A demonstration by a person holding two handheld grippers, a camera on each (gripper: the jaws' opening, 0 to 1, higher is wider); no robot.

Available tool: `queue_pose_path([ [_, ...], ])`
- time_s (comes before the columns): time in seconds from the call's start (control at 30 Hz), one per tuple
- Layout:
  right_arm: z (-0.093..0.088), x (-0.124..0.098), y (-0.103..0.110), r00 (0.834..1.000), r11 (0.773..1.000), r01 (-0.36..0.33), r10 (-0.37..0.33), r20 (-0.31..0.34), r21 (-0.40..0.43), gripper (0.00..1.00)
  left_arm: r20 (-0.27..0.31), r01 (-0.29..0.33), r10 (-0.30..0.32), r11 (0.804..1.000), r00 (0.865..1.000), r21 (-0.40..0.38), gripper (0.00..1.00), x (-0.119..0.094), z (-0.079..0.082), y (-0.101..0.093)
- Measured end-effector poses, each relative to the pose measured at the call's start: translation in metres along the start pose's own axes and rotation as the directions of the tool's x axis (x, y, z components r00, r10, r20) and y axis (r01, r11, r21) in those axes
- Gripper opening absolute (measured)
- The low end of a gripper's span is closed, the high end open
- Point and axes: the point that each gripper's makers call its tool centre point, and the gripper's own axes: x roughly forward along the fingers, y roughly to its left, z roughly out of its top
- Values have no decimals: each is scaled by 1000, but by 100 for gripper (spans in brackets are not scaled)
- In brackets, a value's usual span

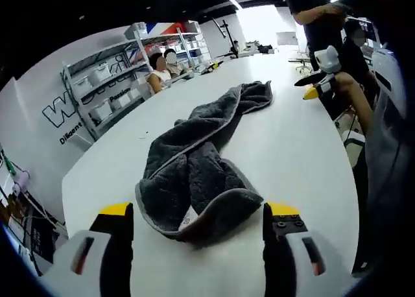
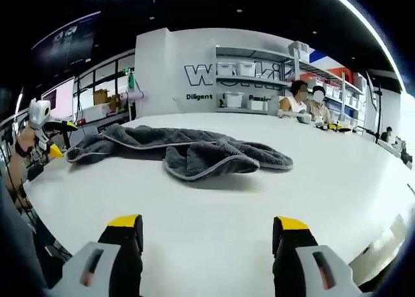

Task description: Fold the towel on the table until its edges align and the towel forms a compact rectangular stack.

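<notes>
Both grippers gape wide over the white worktop [image 1: 305, 148] before a crumpled grey towel [image 1: 198, 164]; wall lettering [image 2: 198, 96], upper centre, reads "Diligent", partly hidden.

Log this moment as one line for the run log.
stage: before first grasp | towel: crumpled, unfolded on table | left gripper: open, near towel end | right gripper: open, short of towel

**Towel lying crumpled mid-table, a gripper at each end**

The towel [image 1: 204, 157] is lying bunched on the table [image 1: 305, 154], stretching away from the left gripper [image 1: 198, 229], whose jaws are standing apart just short of its near edge. The right gripper [image 1: 318, 76] is hovering beyond the towel's far end. Shelving [image 1: 107, 83] is standing behind the table, with seated people [image 1: 162, 67] in front of it.
</notes>
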Motion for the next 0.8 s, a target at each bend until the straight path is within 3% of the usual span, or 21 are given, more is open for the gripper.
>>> queue_pose_path([
  [0.17, -3, -9, -6, 1000, 1000, 25, -25, -3, 4, 85, -9, 105, -105, 989, 994, 107, 77, 5, 3, -5],
  [0.3, -2, -11, -8, 999, 999, 33, -33, -2, 5, 85, 21, 152, -161, 961, 987, 229, 63, 9, 11, -6],
  [0.37, -2, -10, -7, 1000, 1000, 30, -30, -1, 2, 85, 44, 164, -200, 895, 979, 415, 57, 12, 17, -12],
  [0.43, -2, -7, -6, 1000, 1000, 24, -24, -3, 0, 85, 8, 215, -248, 853, 969, 476, 58, 13, 10, -21],
  [0.47, -2, -5, -6, 1000, 1000, 17, -18, -6, -2, 85, -34, 250, -268, 836, 963, 488, 56, 14, 4, -24],
  [0.53, -2, -1, -5, 1000, 1000, 9, -9, -12, -9, 84, -66, 285, -295, 806, 953, 519, 53, 16, 0, -30],
  [0.63, 2, 3, -8, 1000, 1000, 0, -1, -17, -25, 84, -47, 356, -386, 790, 921, 499, 46, 17, 4, -45],
  [0.7, 7, 7, -10, 1000, 999, -7, 6, -20, -46, 84, -40, 400, -441, 769, 897, 498, 39, 16, 6, -52],
  [0.8, 11, 12, -16, 999, 994, -24, 20, -42, -107, 84, -59, 432, -466, 756, 883, 492, 30, 16, 4, -54],
])
